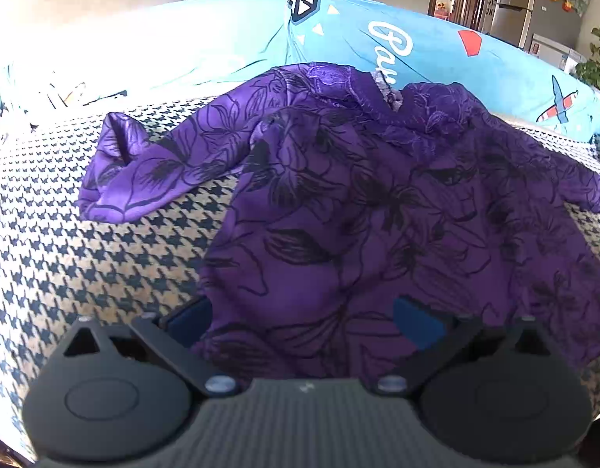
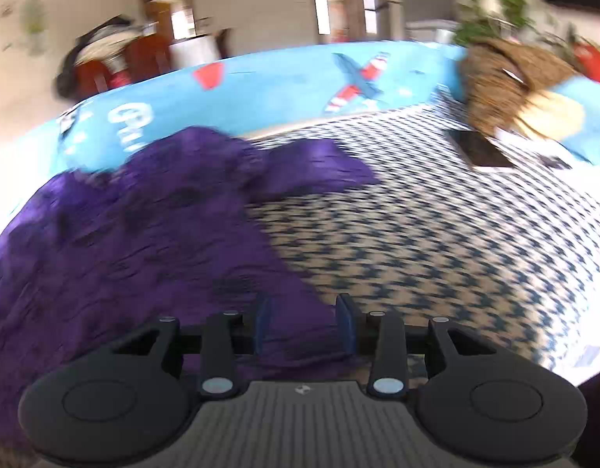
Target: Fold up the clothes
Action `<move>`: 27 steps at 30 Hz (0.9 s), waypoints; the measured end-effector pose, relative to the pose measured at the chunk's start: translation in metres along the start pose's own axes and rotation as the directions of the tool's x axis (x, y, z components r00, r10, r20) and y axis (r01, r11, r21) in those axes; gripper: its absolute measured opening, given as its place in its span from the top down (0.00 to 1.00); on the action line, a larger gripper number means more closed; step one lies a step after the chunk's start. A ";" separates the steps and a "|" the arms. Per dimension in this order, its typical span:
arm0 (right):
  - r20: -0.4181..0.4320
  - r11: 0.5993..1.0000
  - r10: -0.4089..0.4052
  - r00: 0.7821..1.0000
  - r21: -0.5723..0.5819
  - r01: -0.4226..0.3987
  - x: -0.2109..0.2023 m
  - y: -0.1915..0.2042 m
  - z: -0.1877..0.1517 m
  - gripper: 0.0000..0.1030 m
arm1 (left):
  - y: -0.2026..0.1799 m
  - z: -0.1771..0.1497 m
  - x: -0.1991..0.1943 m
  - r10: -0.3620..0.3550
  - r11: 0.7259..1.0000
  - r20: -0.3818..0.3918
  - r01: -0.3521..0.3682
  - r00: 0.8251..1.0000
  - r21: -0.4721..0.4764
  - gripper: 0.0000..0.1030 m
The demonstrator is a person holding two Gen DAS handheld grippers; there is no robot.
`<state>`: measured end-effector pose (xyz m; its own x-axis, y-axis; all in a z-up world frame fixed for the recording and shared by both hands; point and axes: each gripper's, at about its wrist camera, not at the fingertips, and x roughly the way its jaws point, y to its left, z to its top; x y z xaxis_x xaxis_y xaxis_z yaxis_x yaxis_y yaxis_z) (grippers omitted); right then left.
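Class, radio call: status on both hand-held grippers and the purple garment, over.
Left hand-held gripper open over purple garment. Right hand-held gripper open at its hem. Garment spread, unfolded, on houndstooth cover. Nothing in the way.

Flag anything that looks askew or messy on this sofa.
The purple floral top lies rumpled on the houndstooth cover: its neckline is bunched against the blue backrest, and one sleeve is twisted outward. Nothing looks spilled or damaged.

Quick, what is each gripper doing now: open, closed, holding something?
Left gripper: open, over the purple garment.
Right gripper: open, garment edge between, not pressed.
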<state>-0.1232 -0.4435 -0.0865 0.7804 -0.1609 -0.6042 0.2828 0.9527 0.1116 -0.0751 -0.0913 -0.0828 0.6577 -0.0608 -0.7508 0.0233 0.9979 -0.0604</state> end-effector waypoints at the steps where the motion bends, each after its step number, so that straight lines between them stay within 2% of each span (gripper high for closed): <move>1: -0.010 1.000 -0.012 1.000 0.022 0.012 0.002 -0.006 0.000 0.59 | -0.001 0.000 0.001 -0.002 1.000 -0.004 0.002 1.000 0.002 0.00; 5: -0.074 0.992 0.026 0.997 0.125 -0.016 0.011 -0.024 -0.002 0.57 | -0.007 0.001 0.006 -0.010 1.000 -0.014 0.010 1.000 0.006 0.00; 8: -0.090 0.988 0.052 0.995 0.149 -0.038 0.013 -0.031 -0.005 0.57 | -0.011 0.000 0.008 -0.012 1.000 -0.020 0.012 1.000 0.014 0.00; 11: -0.087 0.993 0.044 0.995 0.113 -0.034 0.012 -0.026 -0.007 0.55 | -0.014 -0.001 0.010 -0.010 1.000 -0.025 0.011 1.000 0.024 0.00; 13: -0.081 0.994 0.049 0.995 0.101 -0.041 0.012 -0.022 -0.009 0.57 | -0.015 -0.001 0.010 -0.009 1.000 -0.026 0.010 1.000 0.030 0.00; 15: -0.077 0.995 0.059 0.995 0.087 -0.052 0.013 -0.017 -0.010 0.67 | -0.015 -0.002 0.011 -0.007 0.999 -0.026 0.008 1.000 0.034 0.00; 19: -0.067 0.997 0.057 0.996 0.057 -0.054 0.020 -0.007 -0.011 0.72 | -0.014 -0.002 0.011 -0.003 0.999 -0.027 0.004 1.000 0.034 0.00; 21: -0.059 0.998 0.055 0.997 0.043 -0.052 0.023 -0.002 -0.012 0.78 | -0.013 -0.002 0.012 0.000 0.999 -0.033 0.001 0.999 0.034 0.00; 22: -0.054 0.998 0.058 0.997 0.036 -0.056 0.023 0.000 -0.012 0.85 | -0.013 -0.002 0.013 0.001 0.999 -0.036 0.000 0.999 0.034 0.00; 27: 0.008 0.999 -0.013 1.000 -0.043 0.014 0.013 0.014 -0.016 0.89 | -0.012 -0.003 0.014 0.005 0.999 -0.045 -0.004 0.999 0.036 0.00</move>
<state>-0.1184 -0.4282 -0.1058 0.7809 -0.1756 -0.5995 0.2691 0.9606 0.0692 -0.0687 -0.1040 -0.0942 0.6237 -0.0564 -0.7797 0.0483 0.9983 -0.0336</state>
